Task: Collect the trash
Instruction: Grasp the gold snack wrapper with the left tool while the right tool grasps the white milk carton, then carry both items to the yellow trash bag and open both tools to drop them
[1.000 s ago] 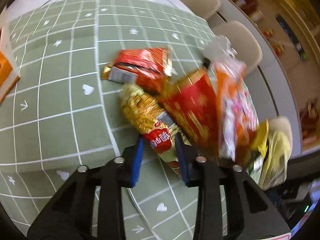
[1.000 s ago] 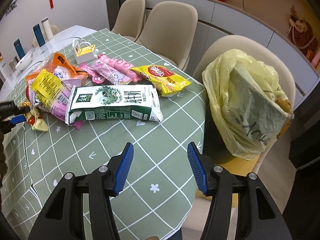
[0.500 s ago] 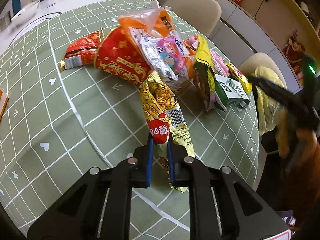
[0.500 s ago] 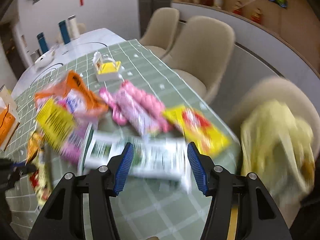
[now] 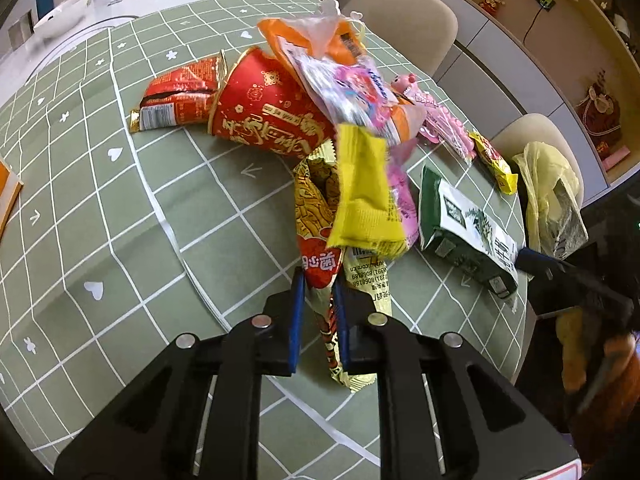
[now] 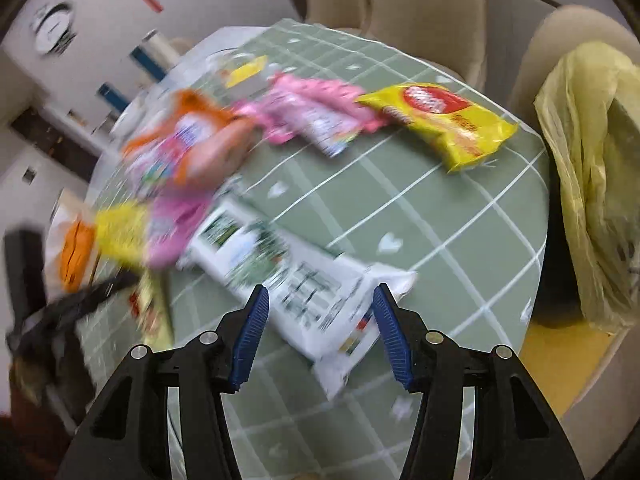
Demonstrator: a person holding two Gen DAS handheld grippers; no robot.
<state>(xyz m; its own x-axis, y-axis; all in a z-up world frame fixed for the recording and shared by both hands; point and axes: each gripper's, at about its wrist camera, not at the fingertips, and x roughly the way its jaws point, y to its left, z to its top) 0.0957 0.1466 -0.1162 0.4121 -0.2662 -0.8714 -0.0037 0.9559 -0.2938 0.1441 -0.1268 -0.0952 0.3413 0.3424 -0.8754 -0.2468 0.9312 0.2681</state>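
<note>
My left gripper (image 5: 319,294) is shut on a gold and red snack wrapper (image 5: 316,216) lying on the green checked tablecloth (image 5: 120,216). A yellow packet (image 5: 362,192), a pink wrapper and an orange bag (image 5: 320,44) are piled over it. A red paper cup (image 5: 264,116) and a red wrapper (image 5: 176,96) lie behind. My right gripper (image 6: 320,320) is open, its fingers either side of a white and green package (image 6: 296,280). A yellow trash bag (image 6: 592,184) hangs on a chair at the right.
A yellow snack bag (image 6: 444,120) and pink wrappers (image 6: 312,116) lie on the far side of the table. Beige chairs (image 5: 404,20) stand round the table edge. An orange box (image 5: 6,196) sits at the left edge.
My left gripper closed on the gold and red wrapper and drew it towards me. My right gripper moved down and forward over the white and green package, still open.
</note>
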